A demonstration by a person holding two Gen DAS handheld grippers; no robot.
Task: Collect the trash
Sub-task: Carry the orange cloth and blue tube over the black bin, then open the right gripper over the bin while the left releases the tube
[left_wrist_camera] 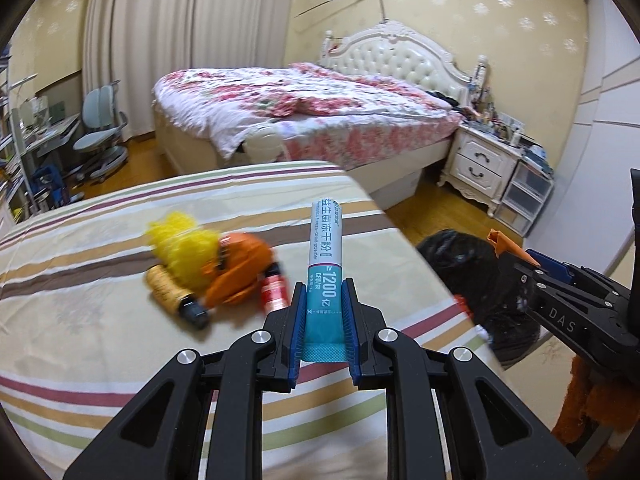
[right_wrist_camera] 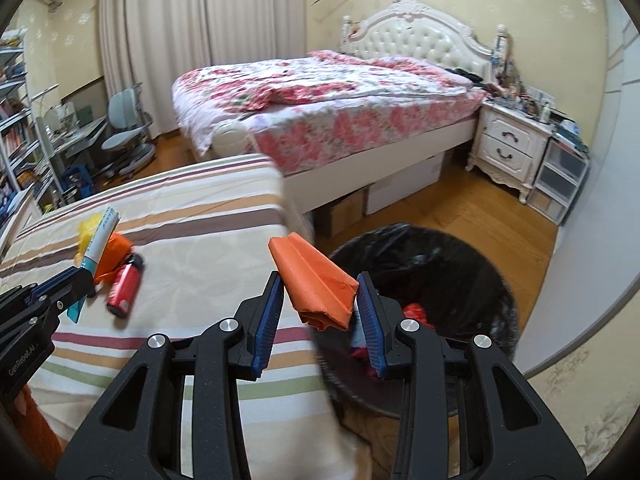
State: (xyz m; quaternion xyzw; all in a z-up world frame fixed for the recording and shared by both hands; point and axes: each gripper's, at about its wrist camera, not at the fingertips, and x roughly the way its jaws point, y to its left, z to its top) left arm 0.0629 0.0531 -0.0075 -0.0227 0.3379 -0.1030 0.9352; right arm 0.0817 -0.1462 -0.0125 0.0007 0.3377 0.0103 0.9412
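Orange paper (right_wrist_camera: 316, 284), folded into a wedge, sits between the pads of the right claw (right_wrist_camera: 320, 312). It touches the right pad but there's a visible gap on the left side, so that claw looks spread rather than pinching; I'd guess it's mid-drop, though I can't say for sure. Just ahead of and below that claw is the black-lined trash bin (right_wrist_camera: 480, 272), and some red scraps (right_wrist_camera: 416, 314) are already lying inside, so part of the job seems done.

The left claw (left_wrist_camera: 324, 320) is clenched around a teal-and-white powder sachet stick (left_wrist_camera: 325, 272), which pokes straight out past the fingertips. The bin is off to that claw's right, with the right claw hanging over it.

What's left, as far as I can see: ahead and to the left of the left claw, on the striped surface (left_wrist_camera: 120, 360) (looks like a covered desk or mattress, can't tell which), there's a pile with a yellow mesh puff (left_wrist_camera: 180, 248), an orange crumpled wrapper (left_wrist_camera: 240, 272), a small red bottle (left_wrist_camera: 274, 292) and a tan bottle with a dark cap (left_wrist_camera: 172, 296). All are clustered together, touching or nearly so.

So roughly: some in the bin, two pieces in hand, four still waiting.
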